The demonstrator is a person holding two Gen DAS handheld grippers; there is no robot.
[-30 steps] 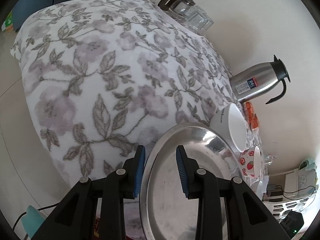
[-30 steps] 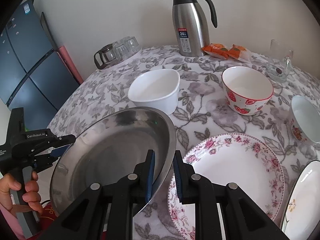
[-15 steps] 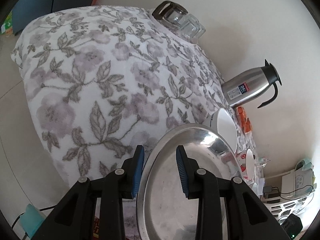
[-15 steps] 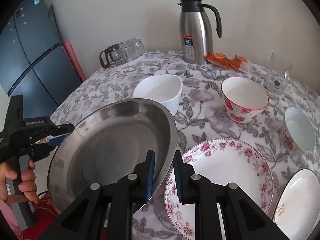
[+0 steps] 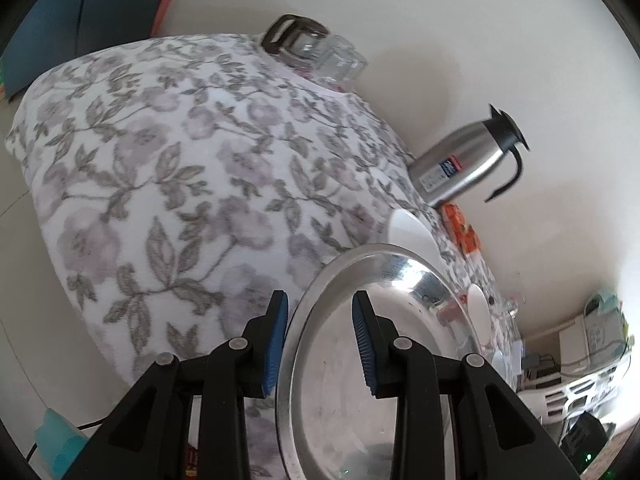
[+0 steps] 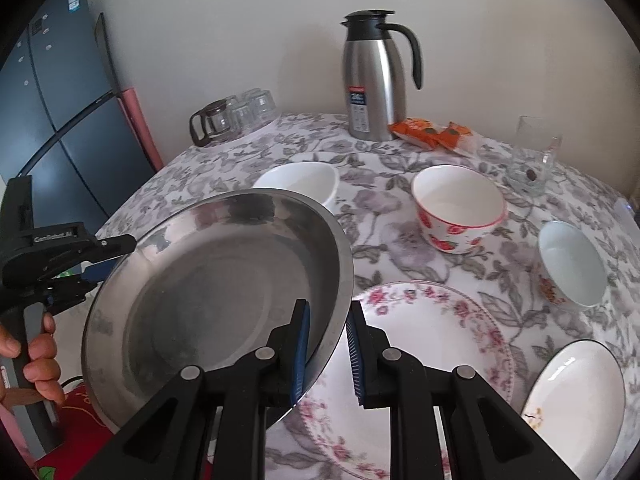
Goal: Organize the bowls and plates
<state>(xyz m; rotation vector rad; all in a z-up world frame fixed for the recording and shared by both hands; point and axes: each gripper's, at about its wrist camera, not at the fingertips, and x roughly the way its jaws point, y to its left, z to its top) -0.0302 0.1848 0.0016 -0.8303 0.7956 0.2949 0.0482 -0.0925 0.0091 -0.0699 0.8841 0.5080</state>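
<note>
A wide, shallow steel plate (image 6: 208,288) hangs tilted above the near left edge of the flowered tablecloth (image 6: 384,200), carried by both grippers. My right gripper (image 6: 328,306) is shut on its right rim, one pad inside the plate and one outside. At the plate's far left rim my left gripper (image 6: 100,264) clamps the edge, and a hand holds its handle. In the left wrist view the steel plate (image 5: 380,320) passes between the fingers of the left gripper (image 5: 319,298), its rim against the left pad. A pink-flowered plate (image 6: 432,332) lies on the table just right of the steel plate.
On the table stand a white bowl (image 6: 304,180), a strawberry bowl (image 6: 456,200), a small bowl (image 6: 568,260) and a dark-rimmed white plate (image 6: 576,392). At the back are a steel jug (image 6: 372,80), a glass pitcher with glasses (image 6: 232,116), snack packets (image 6: 436,134) and a glass mug (image 6: 536,156). A dark fridge (image 6: 60,100) stands left.
Both grippers have risen a little with the steel plate still held between them. The table looks slightly farther off in both views, and the left wrist has rolled somewhat.
</note>
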